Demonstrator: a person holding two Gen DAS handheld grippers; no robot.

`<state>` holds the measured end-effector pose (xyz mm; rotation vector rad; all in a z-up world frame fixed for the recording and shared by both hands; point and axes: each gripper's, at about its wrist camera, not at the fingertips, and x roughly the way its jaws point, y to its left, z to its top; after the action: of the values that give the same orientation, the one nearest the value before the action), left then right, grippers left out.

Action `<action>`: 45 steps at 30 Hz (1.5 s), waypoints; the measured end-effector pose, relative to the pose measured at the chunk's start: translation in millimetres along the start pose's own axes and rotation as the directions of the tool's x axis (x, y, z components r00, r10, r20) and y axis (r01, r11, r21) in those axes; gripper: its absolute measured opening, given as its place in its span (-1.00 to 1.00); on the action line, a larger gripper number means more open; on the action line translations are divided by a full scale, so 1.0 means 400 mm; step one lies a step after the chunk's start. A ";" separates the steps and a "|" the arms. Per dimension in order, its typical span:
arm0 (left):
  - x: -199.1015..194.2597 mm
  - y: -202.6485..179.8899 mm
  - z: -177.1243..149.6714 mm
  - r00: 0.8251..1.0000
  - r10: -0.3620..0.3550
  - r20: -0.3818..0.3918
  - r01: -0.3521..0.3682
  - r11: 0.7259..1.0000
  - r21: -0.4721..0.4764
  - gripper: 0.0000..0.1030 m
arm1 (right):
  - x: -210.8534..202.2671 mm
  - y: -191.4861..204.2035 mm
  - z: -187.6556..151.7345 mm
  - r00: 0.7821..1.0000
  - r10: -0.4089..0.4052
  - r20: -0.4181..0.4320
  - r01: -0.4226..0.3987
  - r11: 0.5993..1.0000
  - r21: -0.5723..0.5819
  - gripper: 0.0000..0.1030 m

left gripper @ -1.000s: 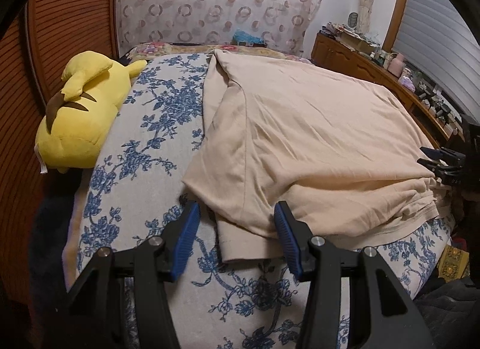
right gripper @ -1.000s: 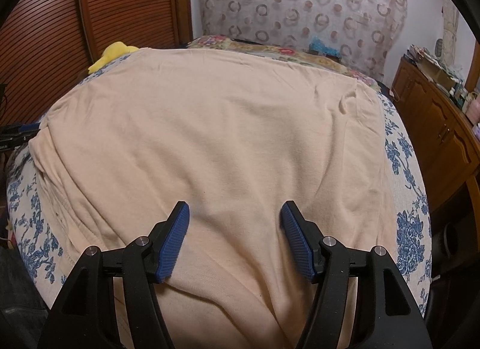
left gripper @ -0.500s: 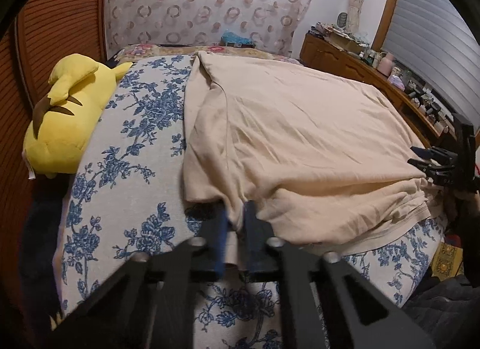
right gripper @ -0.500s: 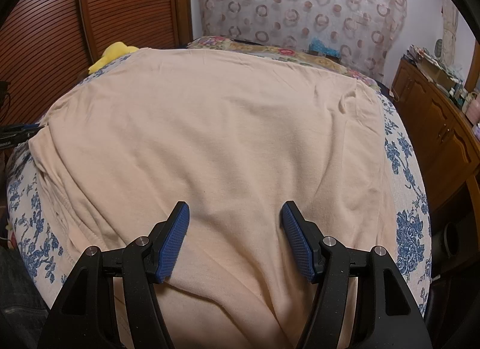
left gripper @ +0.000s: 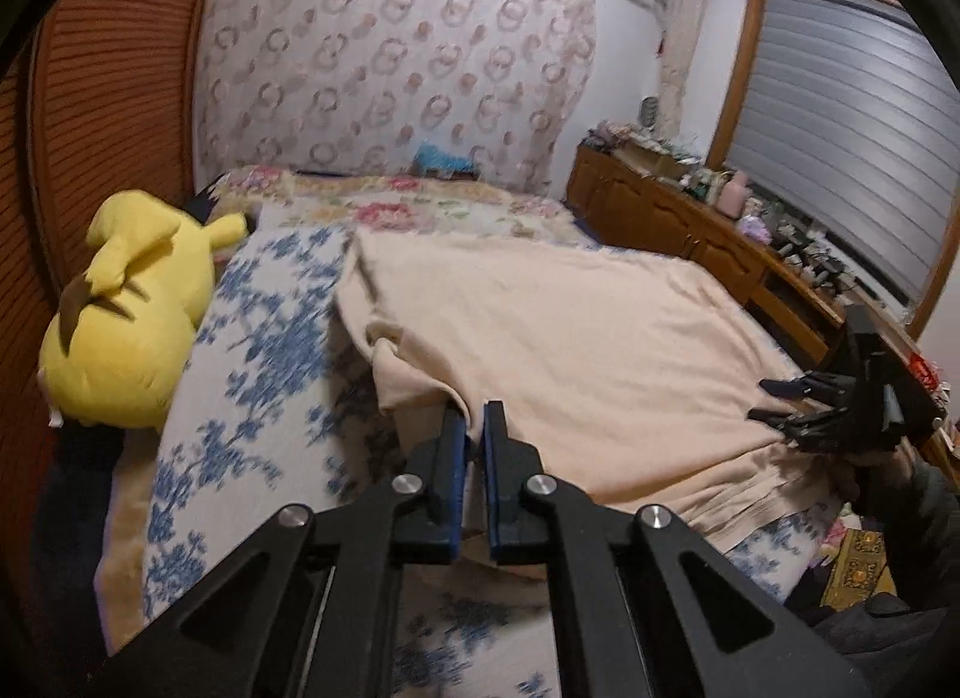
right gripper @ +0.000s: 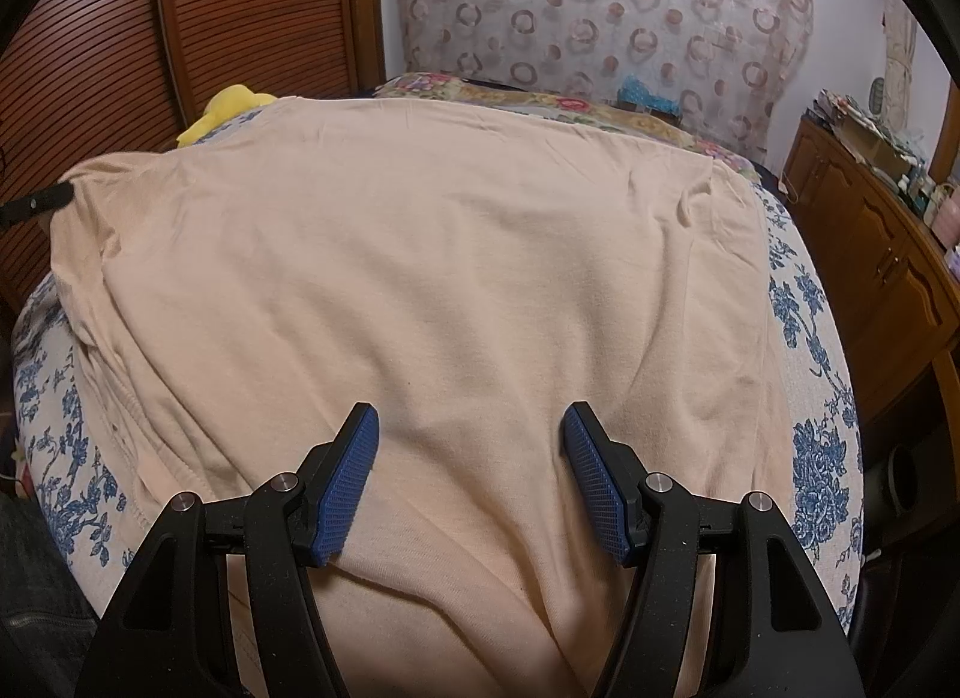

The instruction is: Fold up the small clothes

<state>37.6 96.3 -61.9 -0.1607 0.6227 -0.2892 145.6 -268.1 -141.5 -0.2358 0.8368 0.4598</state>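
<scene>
Cream cotton shirt (right gripper: 420, 278) is spread flat over the bed (left gripper: 264, 350), its near-left edge pinched and raised off the bed by the closed left gripper (left gripper: 474, 428), apparently for folding, while the right gripper (right gripper: 468, 476) is held open above the shirt's near hem.
</scene>
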 end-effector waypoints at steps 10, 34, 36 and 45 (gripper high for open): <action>0.035 -0.141 0.092 0.992 -0.120 0.039 0.115 0.988 0.099 -0.96 | -0.068 -0.022 -0.020 0.998 -0.030 0.059 0.028 0.999 0.038 0.27; 0.159 -0.574 0.261 0.908 -0.405 -0.109 0.419 0.856 0.303 -0.92 | -0.302 -0.123 -0.139 0.969 -0.135 0.206 0.090 0.972 0.216 0.27; 0.170 -0.569 0.256 0.911 -0.392 -0.128 0.412 0.861 0.299 -0.88 | -0.301 -0.121 -0.138 0.970 -0.128 0.205 0.084 0.974 0.209 0.27; 0.193 -0.453 0.219 0.941 -0.313 -0.126 0.336 0.908 0.251 -0.24 | -0.252 -0.074 -0.097 0.977 -0.079 0.198 0.049 0.987 0.150 0.27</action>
<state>110.0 -94.3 8.3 0.0118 0.6315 -0.7037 75.7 -338.6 -89.5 -0.0792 0.6569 0.3542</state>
